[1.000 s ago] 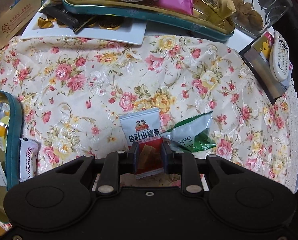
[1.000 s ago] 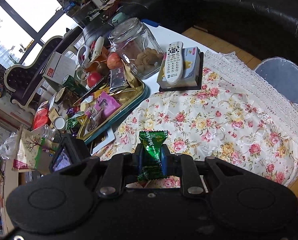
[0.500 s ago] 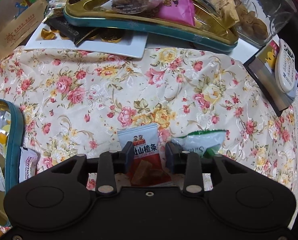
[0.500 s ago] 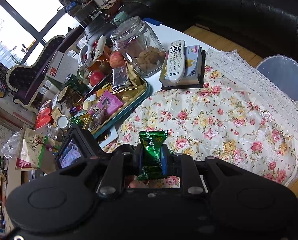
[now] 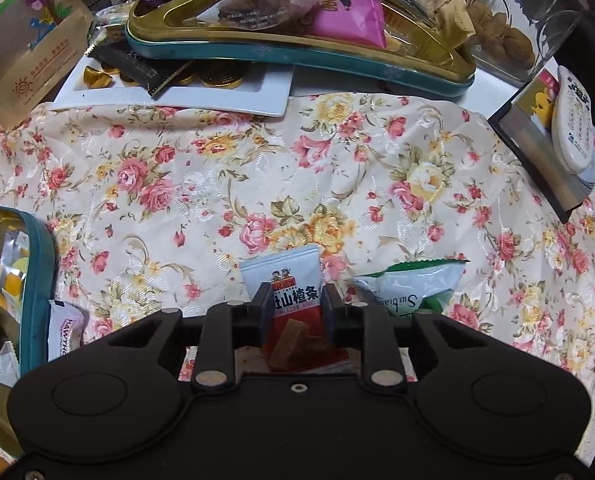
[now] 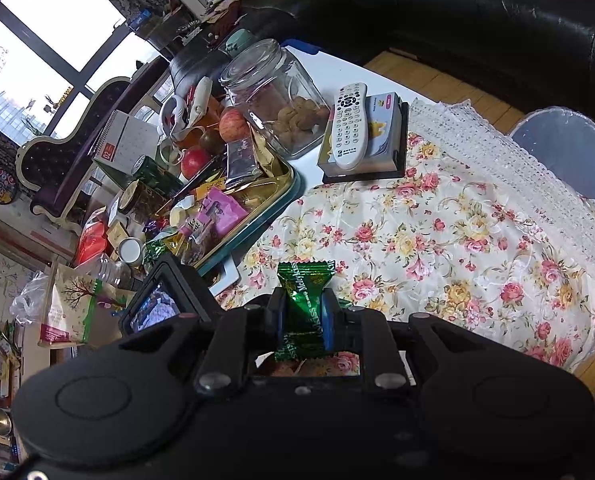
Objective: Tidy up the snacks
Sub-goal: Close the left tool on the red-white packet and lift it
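Note:
A red-and-white hawthorn snack packet lies on the floral tablecloth. My left gripper points down over it. Its jaws are closing, and both pads press the packet's sides. A green-and-white snack packet lies just right of it on the cloth. In the right wrist view my right gripper is shut on a green foil candy, held in the air above the cloth. The back of the left gripper's camera shows to its left.
A gold-and-teal tray heaped with snacks sits at the far edge, over a white plate of gold coins. A teal tin of sweets stands at the left. A glass jar and a remote lie to the right.
The left jaws opened around the hawthorn packet half a second ago and have come together on it again, a little farther along it. The right gripper and its candy kept still.

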Action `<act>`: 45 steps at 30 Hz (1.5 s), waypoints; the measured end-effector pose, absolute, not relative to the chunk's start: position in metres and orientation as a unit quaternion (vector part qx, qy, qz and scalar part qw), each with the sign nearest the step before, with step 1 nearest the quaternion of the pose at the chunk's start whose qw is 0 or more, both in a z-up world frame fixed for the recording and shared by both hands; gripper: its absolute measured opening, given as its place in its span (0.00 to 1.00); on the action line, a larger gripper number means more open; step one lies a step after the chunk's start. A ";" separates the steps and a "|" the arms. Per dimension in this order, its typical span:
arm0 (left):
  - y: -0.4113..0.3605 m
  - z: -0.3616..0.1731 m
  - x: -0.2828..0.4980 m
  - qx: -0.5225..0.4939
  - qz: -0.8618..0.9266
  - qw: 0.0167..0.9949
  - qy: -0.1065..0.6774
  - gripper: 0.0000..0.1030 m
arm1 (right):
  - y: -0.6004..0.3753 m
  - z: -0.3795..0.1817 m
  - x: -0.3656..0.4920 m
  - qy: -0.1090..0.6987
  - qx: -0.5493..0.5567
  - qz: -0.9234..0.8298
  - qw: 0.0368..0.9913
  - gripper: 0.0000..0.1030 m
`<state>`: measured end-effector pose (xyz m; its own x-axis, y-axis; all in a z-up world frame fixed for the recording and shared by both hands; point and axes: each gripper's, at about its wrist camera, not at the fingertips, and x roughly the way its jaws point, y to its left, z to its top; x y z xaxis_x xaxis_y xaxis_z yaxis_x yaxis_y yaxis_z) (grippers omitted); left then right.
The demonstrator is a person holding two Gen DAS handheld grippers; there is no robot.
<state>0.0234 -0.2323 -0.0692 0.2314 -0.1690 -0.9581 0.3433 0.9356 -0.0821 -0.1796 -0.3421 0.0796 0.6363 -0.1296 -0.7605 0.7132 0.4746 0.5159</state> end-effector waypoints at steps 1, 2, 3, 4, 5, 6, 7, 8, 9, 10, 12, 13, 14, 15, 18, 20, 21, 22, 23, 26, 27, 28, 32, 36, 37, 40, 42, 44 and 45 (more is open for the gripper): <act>-0.231 -0.069 0.024 0.066 -0.166 0.779 0.601 0.27 | -0.342 0.079 -0.180 0.333 0.439 -0.267 0.791 0.19; -0.229 -0.068 0.025 0.060 -0.170 0.776 0.605 0.24 | -0.343 0.079 -0.180 0.333 0.441 -0.267 0.790 0.19; -0.228 -0.067 0.025 0.053 -0.173 0.771 0.610 0.22 | -0.343 0.080 -0.180 0.332 0.442 -0.267 0.790 0.19; -0.226 -0.067 0.026 0.044 -0.179 0.766 0.616 0.11 | -0.343 0.080 -0.180 0.332 0.442 -0.266 0.790 0.19; -0.224 -0.066 0.026 0.035 -0.186 0.758 0.625 0.09 | -0.343 0.081 -0.180 0.331 0.442 -0.266 0.790 0.19; -0.223 -0.065 0.026 0.030 -0.187 0.753 0.631 0.09 | -0.343 0.081 -0.181 0.330 0.442 -0.265 0.791 0.19; -0.222 -0.064 0.026 0.026 -0.188 0.747 0.637 0.09 | -0.343 0.082 -0.181 0.329 0.442 -0.265 0.791 0.19; -0.221 -0.064 0.025 0.022 -0.190 0.744 0.640 0.09 | -0.343 0.082 -0.181 0.328 0.442 -0.266 0.791 0.19; -0.219 -0.062 0.024 0.020 -0.192 0.742 0.642 0.08 | -0.343 0.083 -0.181 0.328 0.443 -0.266 0.791 0.19; -0.218 -0.061 0.024 0.021 -0.193 0.742 0.641 0.07 | -0.342 0.083 -0.181 0.327 0.443 -0.267 0.791 0.19; -0.215 -0.055 0.022 0.028 -0.198 0.746 0.636 0.06 | -0.343 0.082 -0.181 0.328 0.444 -0.268 0.790 0.19; -0.215 -0.050 0.021 0.032 -0.204 0.748 0.631 0.06 | -0.343 0.081 -0.181 0.328 0.444 -0.269 0.789 0.19; -0.214 -0.047 0.021 0.035 -0.210 0.750 0.626 0.06 | -0.343 0.081 -0.181 0.328 0.445 -0.269 0.789 0.19; -0.212 -0.044 0.021 0.037 -0.214 0.752 0.622 0.06 | -0.343 0.081 -0.181 0.327 0.445 -0.270 0.789 0.19; -0.209 -0.042 0.026 0.029 -0.211 0.756 0.619 0.11 | -0.344 0.080 -0.182 0.327 0.444 -0.275 0.787 0.19; -0.208 -0.045 0.030 0.023 -0.201 0.756 0.623 0.12 | -0.345 0.079 -0.182 0.328 0.445 -0.278 0.786 0.19; -0.209 -0.047 0.030 0.023 -0.195 0.756 0.624 0.13 | -0.345 0.079 -0.181 0.329 0.445 -0.278 0.785 0.19; -0.211 -0.051 0.031 0.026 -0.190 0.757 0.624 0.13 | -0.345 0.078 -0.181 0.329 0.445 -0.278 0.785 0.19; -0.212 -0.054 0.031 0.029 -0.186 0.757 0.625 0.14 | -0.345 0.078 -0.181 0.330 0.445 -0.278 0.785 0.19; -0.218 -0.062 0.030 0.042 -0.179 0.757 0.627 0.15 | -0.344 0.078 -0.180 0.333 0.442 -0.274 0.786 0.19; -0.219 -0.064 0.029 0.045 -0.176 0.758 0.626 0.16 | -0.344 0.078 -0.180 0.334 0.443 -0.272 0.786 0.19; -0.220 -0.066 0.029 0.049 -0.173 0.759 0.625 0.17 | -0.344 0.078 -0.180 0.335 0.443 -0.271 0.786 0.19; -0.222 -0.068 0.028 0.055 -0.165 0.771 0.613 0.36 | -0.344 0.077 -0.180 0.336 0.445 -0.270 0.785 0.19; -0.219 -0.070 0.030 0.046 -0.158 0.774 0.611 0.45 | -0.345 0.076 -0.181 0.338 0.447 -0.267 0.785 0.19; -0.219 -0.070 0.030 0.047 -0.159 0.775 0.610 0.47 | -0.345 0.076 -0.182 0.338 0.447 -0.266 0.785 0.19; -0.220 -0.073 0.031 0.046 -0.160 0.773 0.613 0.51 | -0.345 0.076 -0.182 0.338 0.447 -0.265 0.785 0.19; -0.223 -0.076 0.029 0.052 -0.162 0.771 0.613 0.50 | -0.344 0.076 -0.181 0.338 0.447 -0.266 0.784 0.19; -0.229 -0.079 0.026 0.074 -0.160 0.775 0.606 0.50 | -0.344 0.074 -0.181 0.340 0.447 -0.266 0.783 0.19; -0.232 -0.080 0.024 0.083 -0.160 0.777 0.603 0.50 | -0.344 0.074 -0.181 0.341 0.446 -0.265 0.784 0.19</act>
<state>0.0237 -0.2323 -0.0800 0.2224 -0.1488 -0.9635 0.3499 0.9346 -0.0636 -0.1809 -0.3439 0.0739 0.6270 -0.1126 -0.7709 0.7201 0.4614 0.5183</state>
